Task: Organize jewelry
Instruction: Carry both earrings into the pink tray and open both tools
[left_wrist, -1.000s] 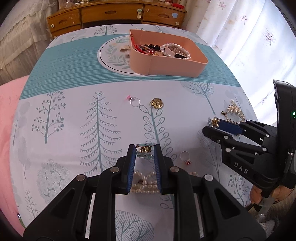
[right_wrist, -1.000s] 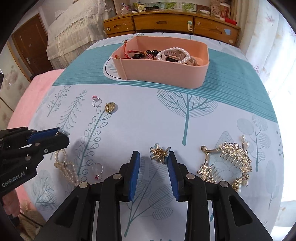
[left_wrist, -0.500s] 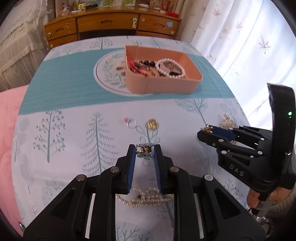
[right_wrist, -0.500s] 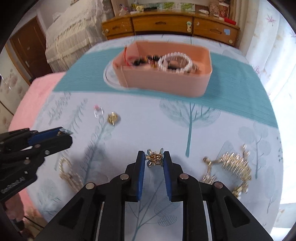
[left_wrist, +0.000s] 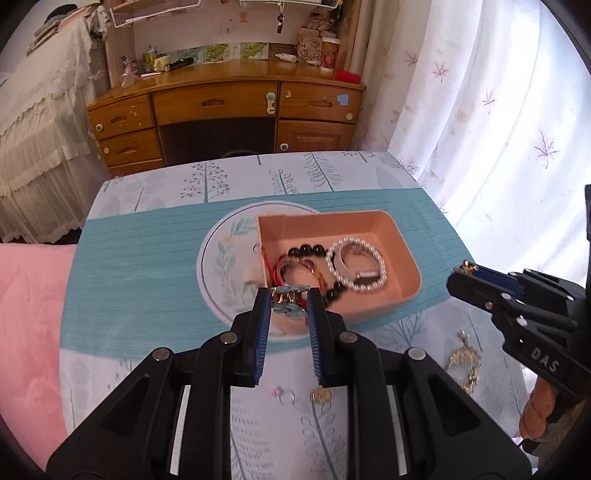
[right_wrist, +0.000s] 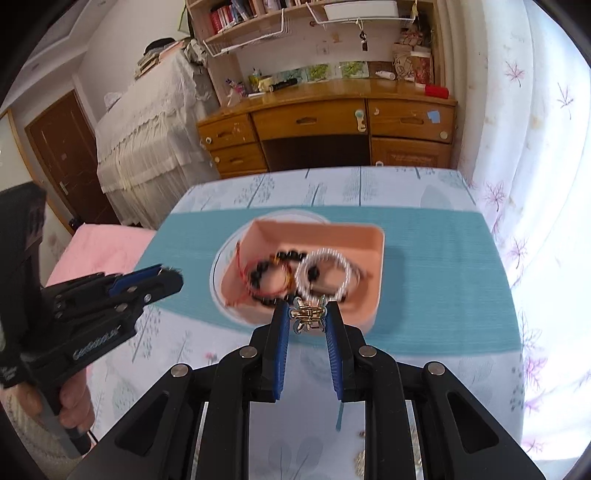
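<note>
Once lifted from the tablecloth (left_wrist: 147, 266), brought both loads up and forward to the pink tray (left_wrist: 369, 310). Kept the left gripper (left_wrist: 288, 301) clamped on the small blue-and-gold hair clip (left_wrist: 291, 312), pinched at the very tips, the same hold as a second earlier. Closed the right gripper (right_wrist: 309, 314) within that second on the gold claw clip (right_wrist: 306, 314), which previously lay loose between spread pads; now gripped it tightly.

Positioned the left clip over the tray's near left corner and the right clip over the near wall, roughly central. Touched the tray with neither, as far as the blurred right view allowed.

Found already inside the tray: pearl bracelet (left_wrist: 354, 266), black bead bracelet (left_wrist: 306, 251), red cord bracelet (left_wrist: 275, 267). Left behind on the cloth, on the near side of the tray: ring with pink stone (left_wrist: 284, 395), gold pendant (left_wrist: 320, 396), gold hair comb (left_wrist: 463, 363).

Judged pick-up complete for both clips and release as the next step. Recommended a little more forward travel before opening, to drop each clip inside the wall and not on it. Noted slip risk from the tip-only holds.
</note>
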